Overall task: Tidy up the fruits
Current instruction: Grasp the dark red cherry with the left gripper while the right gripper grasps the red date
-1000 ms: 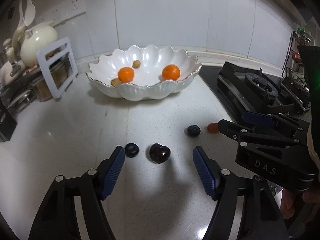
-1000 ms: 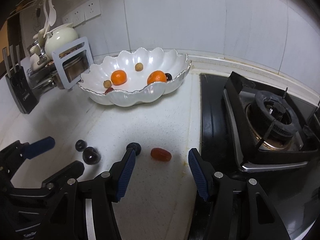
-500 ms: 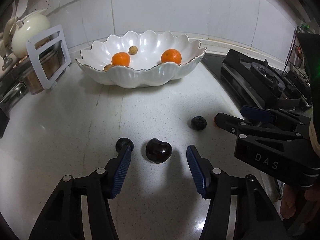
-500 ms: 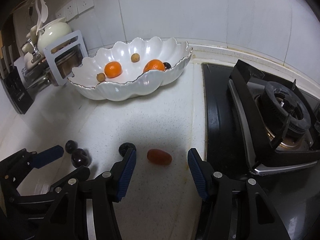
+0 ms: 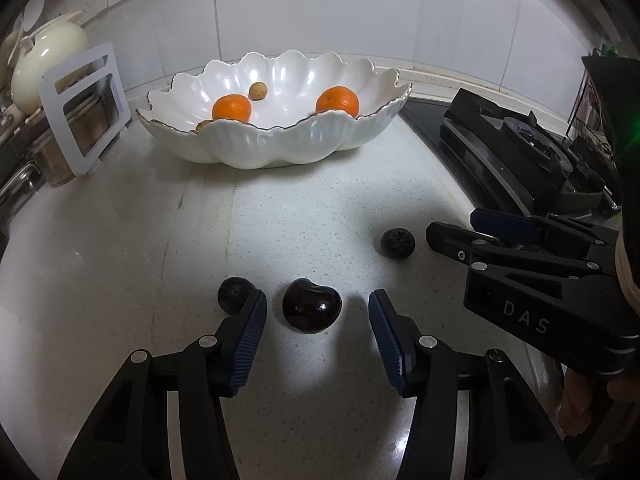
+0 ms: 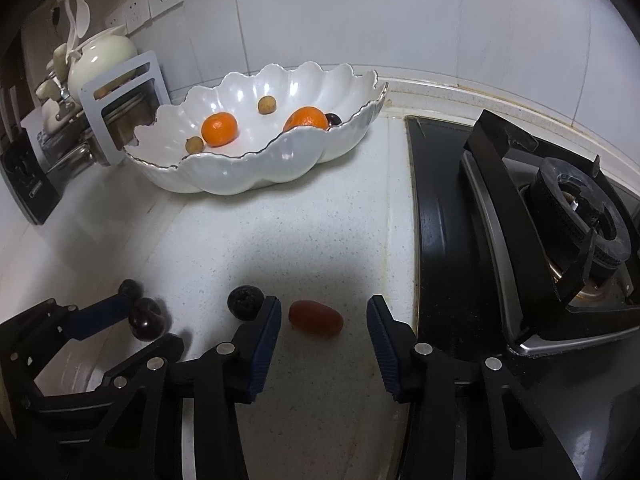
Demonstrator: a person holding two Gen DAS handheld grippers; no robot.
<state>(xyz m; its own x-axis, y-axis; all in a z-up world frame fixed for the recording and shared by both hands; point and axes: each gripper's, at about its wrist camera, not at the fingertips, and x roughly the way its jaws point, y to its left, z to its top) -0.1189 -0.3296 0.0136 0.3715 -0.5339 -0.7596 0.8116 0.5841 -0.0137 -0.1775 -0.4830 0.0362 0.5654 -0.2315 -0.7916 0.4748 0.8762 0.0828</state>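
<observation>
A white scalloped bowl [image 5: 280, 148] at the back of the counter holds two oranges [image 5: 231, 107], small tan fruits and a dark one [image 6: 333, 119]. My left gripper [image 5: 316, 312] is open around a dark cherry [image 5: 311, 310] on the counter; a blueberry [image 5: 234, 293] lies just outside its left finger. Another blueberry [image 5: 397, 242] lies to the right. My right gripper [image 6: 323, 318] is open around a small red tomato [image 6: 316, 317]; that second blueberry [image 6: 245, 302] touches its left finger. In the right wrist view the bowl [image 6: 256, 168] is at the back left.
A gas stove [image 6: 560, 216] fills the right side, its edge close to the tomato. A white rack [image 5: 84, 112], a cream teapot [image 5: 44, 60] and a knife block [image 6: 24, 176] stand at the back left. Wall sockets [image 6: 148, 0] are above.
Both grippers have moved forward and lower, so that the cherry now lies between the left fingers and the tomato between the right fingers. Both stay open.
</observation>
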